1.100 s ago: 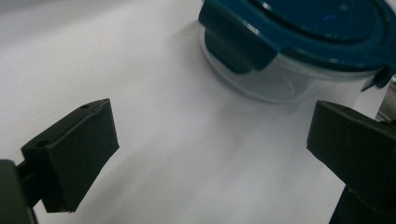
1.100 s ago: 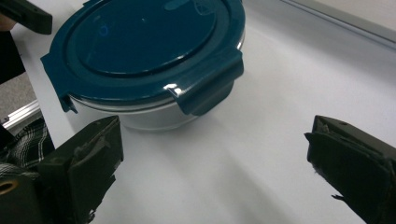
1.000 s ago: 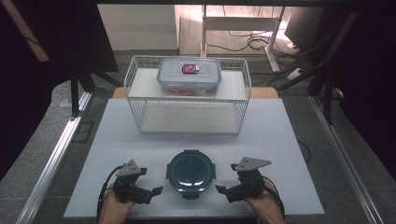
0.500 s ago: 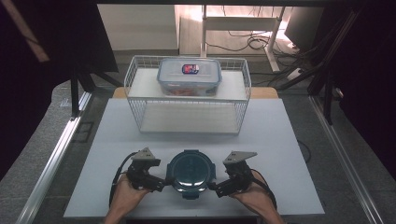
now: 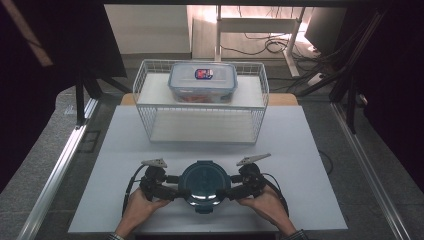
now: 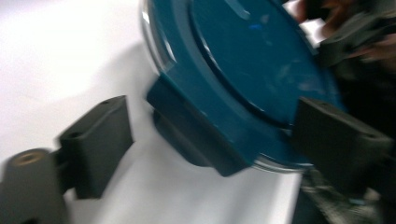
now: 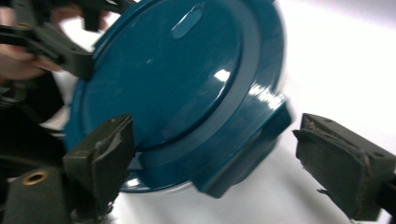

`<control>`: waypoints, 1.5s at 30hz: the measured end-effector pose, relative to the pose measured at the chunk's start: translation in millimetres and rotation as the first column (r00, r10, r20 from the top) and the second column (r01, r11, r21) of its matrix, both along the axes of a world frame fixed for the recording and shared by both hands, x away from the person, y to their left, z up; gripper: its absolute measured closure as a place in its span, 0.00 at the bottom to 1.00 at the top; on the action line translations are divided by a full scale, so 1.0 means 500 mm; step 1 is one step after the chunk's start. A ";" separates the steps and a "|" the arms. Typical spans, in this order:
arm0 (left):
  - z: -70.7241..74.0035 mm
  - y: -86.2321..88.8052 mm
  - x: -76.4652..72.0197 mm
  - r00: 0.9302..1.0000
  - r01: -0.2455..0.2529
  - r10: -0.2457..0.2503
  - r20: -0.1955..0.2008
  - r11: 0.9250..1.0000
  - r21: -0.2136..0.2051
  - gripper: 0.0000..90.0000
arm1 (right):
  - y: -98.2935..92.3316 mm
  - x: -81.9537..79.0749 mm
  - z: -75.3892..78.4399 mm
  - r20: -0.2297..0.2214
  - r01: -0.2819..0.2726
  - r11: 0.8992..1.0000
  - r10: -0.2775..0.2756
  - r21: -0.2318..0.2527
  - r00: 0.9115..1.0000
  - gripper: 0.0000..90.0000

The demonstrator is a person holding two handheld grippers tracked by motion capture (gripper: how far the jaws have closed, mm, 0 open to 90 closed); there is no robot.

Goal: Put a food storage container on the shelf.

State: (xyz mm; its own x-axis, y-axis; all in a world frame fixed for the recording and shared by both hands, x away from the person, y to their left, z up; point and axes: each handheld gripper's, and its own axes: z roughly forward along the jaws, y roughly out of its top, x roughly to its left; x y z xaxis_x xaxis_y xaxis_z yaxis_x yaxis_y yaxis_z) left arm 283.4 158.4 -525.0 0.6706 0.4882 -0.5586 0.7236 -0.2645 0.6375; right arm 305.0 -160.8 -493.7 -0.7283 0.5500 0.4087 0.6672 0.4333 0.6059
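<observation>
The white surface is carrying a round container with a blue lid near its front edge. The left tongs and right tongs have just been closing around its side clips, jaws apart, not pressing

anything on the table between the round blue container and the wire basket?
Nothing. In the high view the white table is bare between the round blue container and the wire basket.
</observation>
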 end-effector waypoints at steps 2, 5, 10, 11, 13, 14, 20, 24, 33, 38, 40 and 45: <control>-0.001 -0.005 -0.001 1.000 0.014 -0.014 -0.023 1.000 -0.012 0.22 | -0.001 0.005 -0.009 -0.080 -0.017 0.999 0.020 0.044 0.997 0.19; 0.002 0.005 -0.004 0.999 0.011 -0.012 -0.038 0.999 -0.033 0.27 | -0.008 0.007 -0.007 -0.101 0.003 0.999 0.003 0.053 0.995 0.25; 0.007 0.028 -0.031 1.000 -0.005 0.001 -0.030 0.994 -0.109 0.49 | -0.025 -0.002 0.003 -0.119 0.031 0.995 -0.020 0.099 0.993 0.40; 0.008 0.031 -0.035 1.000 -0.006 0.002 -0.031 0.993 -0.118 0.52 | -0.028 -0.007 0.007 -0.115 0.034 0.994 -0.022 0.099 0.993 0.43; 0.009 0.033 -0.041 1.000 -0.009 0.006 -0.029 0.991 -0.133 0.55 | -0.032 -0.015 0.013 -0.107 0.034 0.994 -0.023 0.103 0.994 0.46; 0.010 0.034 -0.043 1.000 -0.011 0.007 -0.027 0.990 -0.140 0.57 | -0.035 -0.020 0.015 -0.104 0.034 0.994 -0.023 0.107 0.994 0.47; 0.007 0.034 -0.046 0.999 -0.034 0.029 -0.030 0.984 -0.174 0.60 | -0.066 -0.033 0.013 -0.124 0.059 0.987 -0.040 0.150 0.991 0.60; 0.006 0.034 -0.046 0.997 -0.059 0.050 -0.051 0.981 -0.186 0.60 | -0.064 -0.037 0.013 -0.126 0.087 0.986 -0.069 0.146 0.990 0.60; 0.025 0.016 -0.045 0.997 -0.066 0.059 -0.043 0.977 -0.202 0.64 | -0.056 -0.062 0.062 0.018 0.120 0.985 -0.123 0.127 0.992 0.81; 0.018 0.020 -0.037 0.997 -0.059 0.047 -0.059 0.975 -0.216 0.64 | -0.062 -0.054 0.058 -0.007 0.117 0.983 -0.117 0.140 0.993 0.81; 0.015 0.022 -0.034 0.997 -0.058 0.045 -0.069 0.975 -0.214 0.64 | -0.060 -0.052 0.059 0.011 0.113 0.986 -0.115 0.119 0.993 0.81; -0.010 0.039 -0.027 0.990 -0.087 0.060 -0.130 0.972 -0.218 0.60 | -0.067 -0.048 0.039 0.002 0.132 0.987 -0.133 0.096 0.991 0.62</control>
